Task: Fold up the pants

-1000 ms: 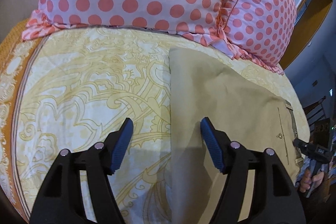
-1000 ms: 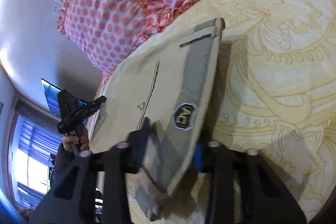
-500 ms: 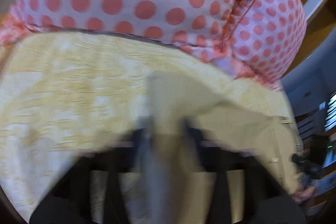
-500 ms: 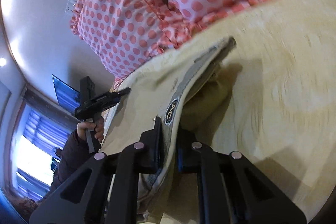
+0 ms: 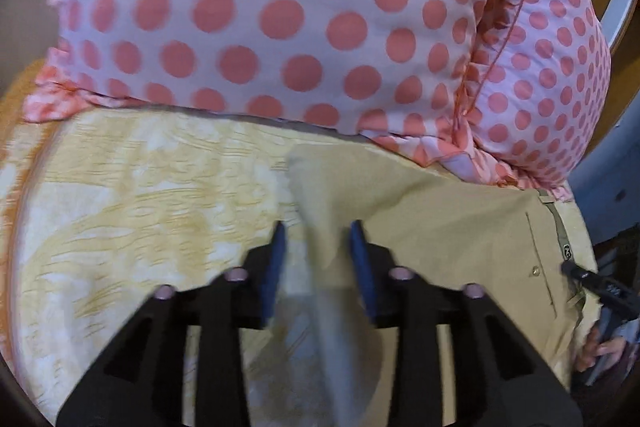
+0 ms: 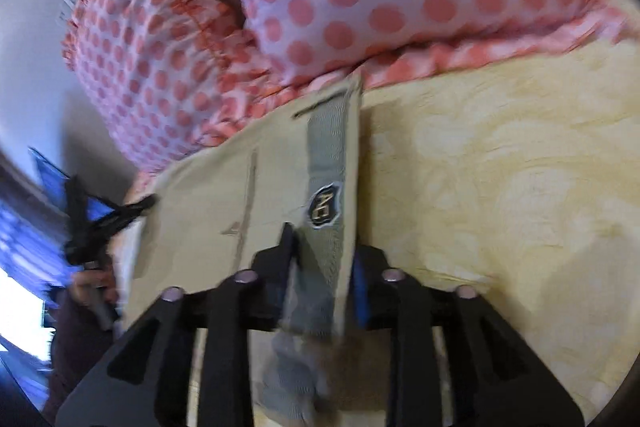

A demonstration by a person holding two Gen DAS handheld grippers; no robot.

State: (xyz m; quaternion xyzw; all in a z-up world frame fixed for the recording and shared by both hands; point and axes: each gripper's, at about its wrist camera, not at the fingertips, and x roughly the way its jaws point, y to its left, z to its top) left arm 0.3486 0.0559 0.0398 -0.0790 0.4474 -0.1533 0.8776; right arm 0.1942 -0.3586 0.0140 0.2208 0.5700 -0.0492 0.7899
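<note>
Pants flat on bedspread; my left gripper pinching folded edge, right gripper pinching grey waistband.

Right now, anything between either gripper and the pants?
Nothing visible. The left gripper straddles a raised fold of the folded khaki pants; the right gripper straddles their grey waistband. Polka-dot pillows sit beyond.

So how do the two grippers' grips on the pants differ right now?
The left gripper straddles a plain khaki fold of the pants; the right gripper straddles the grey waistband by the badge. Both have jaws nearly closed on raised cloth.
</note>
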